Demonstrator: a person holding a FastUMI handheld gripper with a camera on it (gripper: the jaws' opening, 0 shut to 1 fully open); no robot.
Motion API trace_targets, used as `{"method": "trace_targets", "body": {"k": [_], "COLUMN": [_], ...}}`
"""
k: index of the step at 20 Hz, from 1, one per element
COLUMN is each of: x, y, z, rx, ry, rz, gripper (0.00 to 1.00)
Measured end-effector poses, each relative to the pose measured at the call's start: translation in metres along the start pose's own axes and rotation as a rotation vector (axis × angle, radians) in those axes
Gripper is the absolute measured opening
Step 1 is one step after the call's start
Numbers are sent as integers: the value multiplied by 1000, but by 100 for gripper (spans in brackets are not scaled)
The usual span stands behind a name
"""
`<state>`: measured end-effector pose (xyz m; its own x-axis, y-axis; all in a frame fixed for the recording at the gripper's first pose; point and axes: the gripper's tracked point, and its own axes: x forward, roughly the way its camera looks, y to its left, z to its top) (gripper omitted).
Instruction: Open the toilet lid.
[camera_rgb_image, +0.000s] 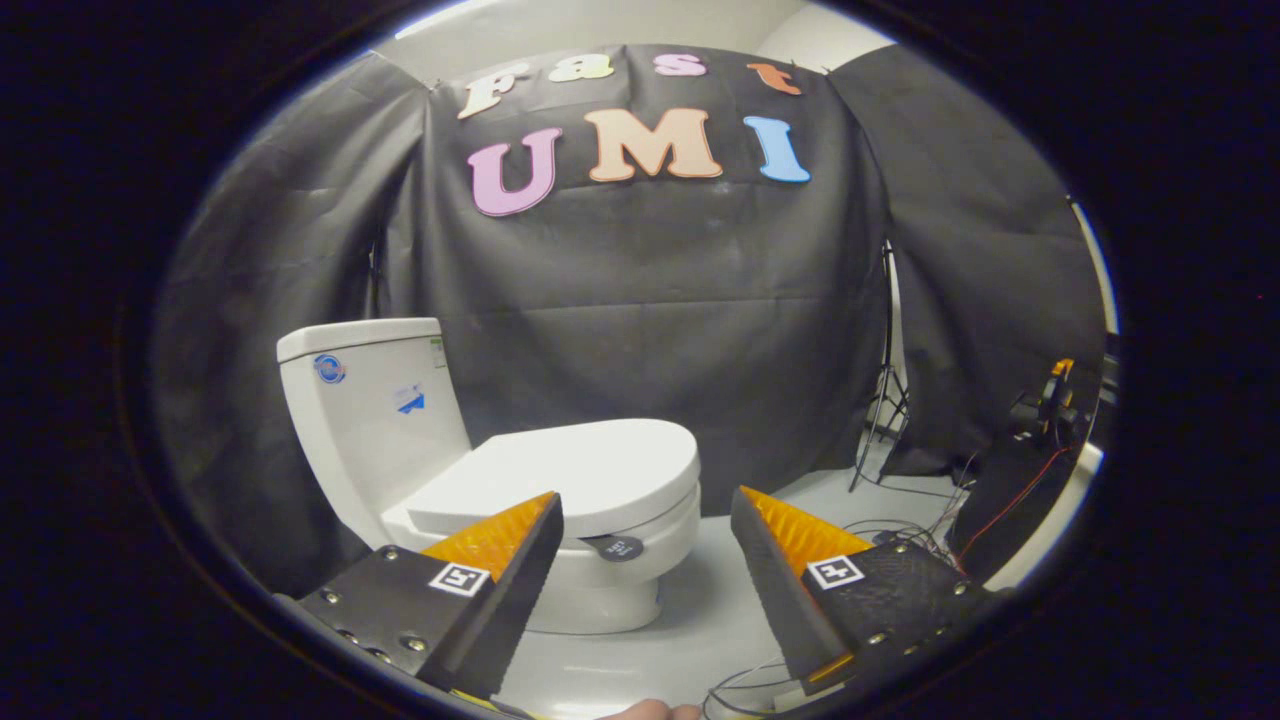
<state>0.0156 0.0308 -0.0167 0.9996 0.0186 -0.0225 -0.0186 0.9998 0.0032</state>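
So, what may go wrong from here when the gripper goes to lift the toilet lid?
The open gripper is apart from the closed lid, whose rim is thin and smooth, so the fingers may slip off it. If the lid swings up fast, it may bang the tank. Cables on the floor could snag.

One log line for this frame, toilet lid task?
phase: approach | gripper: open, jaws apart, nothing held | toilet lid: closed, beyond jaws | contact: none
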Motion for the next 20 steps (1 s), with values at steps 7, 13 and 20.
{"method": "trace_targets", "body": {"k": [7, 13, 20], "x": [25, 54, 105], "y": [23, 38, 44], "z": [-35, -59, -100], "rx": [34, 164, 464], "ry": [60, 60, 146], "rz": [24, 54, 48], "gripper": [100, 100, 100]}}
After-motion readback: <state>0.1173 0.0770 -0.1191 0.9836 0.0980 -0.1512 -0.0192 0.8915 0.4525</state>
